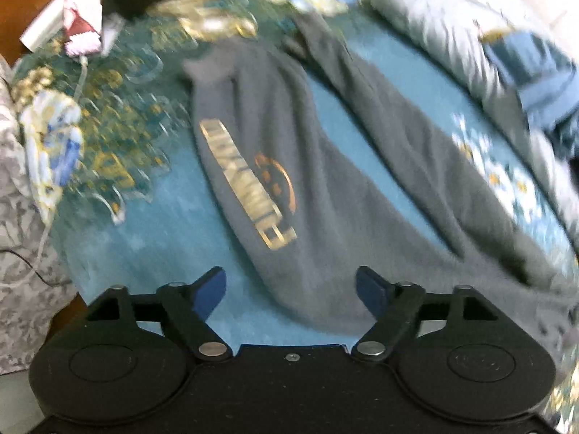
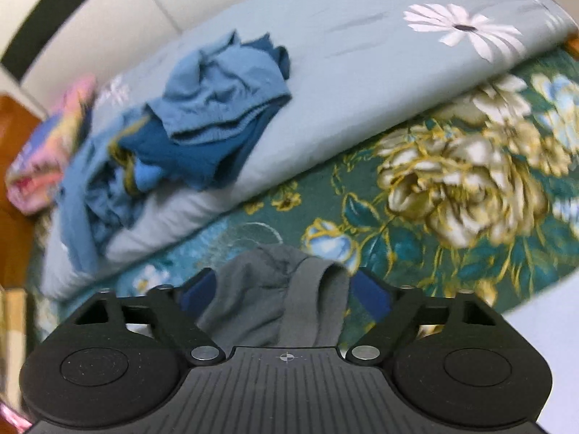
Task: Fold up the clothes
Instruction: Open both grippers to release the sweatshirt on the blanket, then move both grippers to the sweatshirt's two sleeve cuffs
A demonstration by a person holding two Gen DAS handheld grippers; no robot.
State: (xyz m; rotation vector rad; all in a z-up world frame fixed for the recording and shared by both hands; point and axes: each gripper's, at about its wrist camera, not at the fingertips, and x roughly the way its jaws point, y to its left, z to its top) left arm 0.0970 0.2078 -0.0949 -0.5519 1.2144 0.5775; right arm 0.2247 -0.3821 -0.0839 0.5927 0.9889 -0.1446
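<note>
Grey trousers with a gold print on one leg lie spread on the teal flowered bedspread, legs running away from me. My left gripper is open just above the waist end, with cloth below its blue pads. In the right wrist view, my right gripper is open with a bunched part of the grey trousers between its wide-apart fingers. I cannot tell whether the pads touch the cloth.
A folded pale blue quilt with white daisies lies along the bed's far side, with a heap of blue clothes on it. A pink and blue bundle sits at its left end. Papers and a cable lie at the bed's edge.
</note>
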